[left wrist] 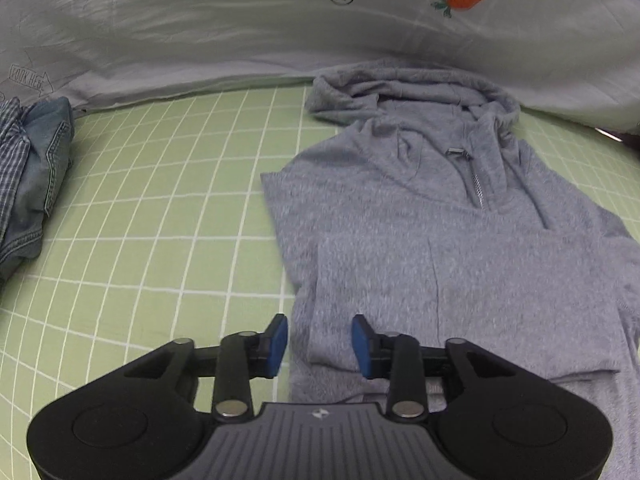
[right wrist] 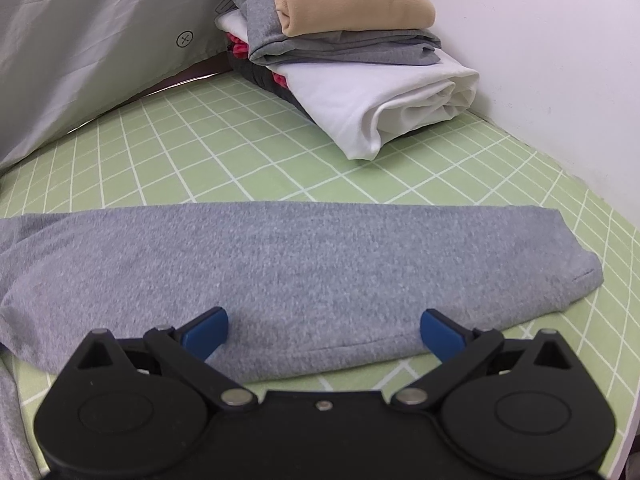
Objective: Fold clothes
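Note:
A grey hooded sweatshirt [left wrist: 420,216] with a short zip lies flat on the green grid mat [left wrist: 160,220], hood toward the far side. A sleeve is folded across its lower front. My left gripper [left wrist: 320,346] is open and empty, its blue pads straddling the garment's left edge near the hem. In the right wrist view the sweatshirt's other sleeve [right wrist: 280,272] stretches sideways across the mat, cuff at the right. My right gripper [right wrist: 324,336] is wide open and empty, just above the sleeve's near edge.
A pile of denim and checked clothes [left wrist: 28,176] lies at the mat's left. A stack of folded clothes [right wrist: 348,60] (beige, grey, white) stands at the far right by a white wall [right wrist: 560,60]. A printed grey sheet [left wrist: 280,32] hangs behind.

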A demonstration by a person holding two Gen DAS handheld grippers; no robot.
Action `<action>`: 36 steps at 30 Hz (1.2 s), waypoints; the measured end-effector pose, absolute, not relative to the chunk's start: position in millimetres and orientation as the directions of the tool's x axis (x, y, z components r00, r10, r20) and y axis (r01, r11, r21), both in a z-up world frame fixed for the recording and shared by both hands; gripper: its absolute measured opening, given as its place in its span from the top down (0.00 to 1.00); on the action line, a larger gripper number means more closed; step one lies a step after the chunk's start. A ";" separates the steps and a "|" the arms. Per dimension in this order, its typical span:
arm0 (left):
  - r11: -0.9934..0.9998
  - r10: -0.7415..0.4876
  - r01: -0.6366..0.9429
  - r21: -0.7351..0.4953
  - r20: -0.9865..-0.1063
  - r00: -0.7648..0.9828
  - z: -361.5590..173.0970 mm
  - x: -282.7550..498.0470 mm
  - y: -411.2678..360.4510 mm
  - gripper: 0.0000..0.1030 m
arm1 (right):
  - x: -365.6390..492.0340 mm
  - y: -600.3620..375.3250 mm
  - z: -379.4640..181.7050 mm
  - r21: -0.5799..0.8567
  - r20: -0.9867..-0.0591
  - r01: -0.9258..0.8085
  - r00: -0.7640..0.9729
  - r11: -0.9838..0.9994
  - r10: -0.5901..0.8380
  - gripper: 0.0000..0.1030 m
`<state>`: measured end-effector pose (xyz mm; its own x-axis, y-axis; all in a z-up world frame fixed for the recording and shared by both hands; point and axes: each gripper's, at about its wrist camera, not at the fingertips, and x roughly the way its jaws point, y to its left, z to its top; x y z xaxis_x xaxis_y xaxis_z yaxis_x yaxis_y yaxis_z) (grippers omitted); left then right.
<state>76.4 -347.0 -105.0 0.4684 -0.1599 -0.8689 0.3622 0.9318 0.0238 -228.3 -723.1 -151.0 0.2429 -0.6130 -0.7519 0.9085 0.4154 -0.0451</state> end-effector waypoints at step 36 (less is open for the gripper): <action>0.953 0.021 0.258 0.160 -0.884 0.467 -122.3 78.5 -365.7 0.00 | -372.8 -855.0 -160.1 0.017 -0.734 0.999 0.047 0.051 -0.678 0.00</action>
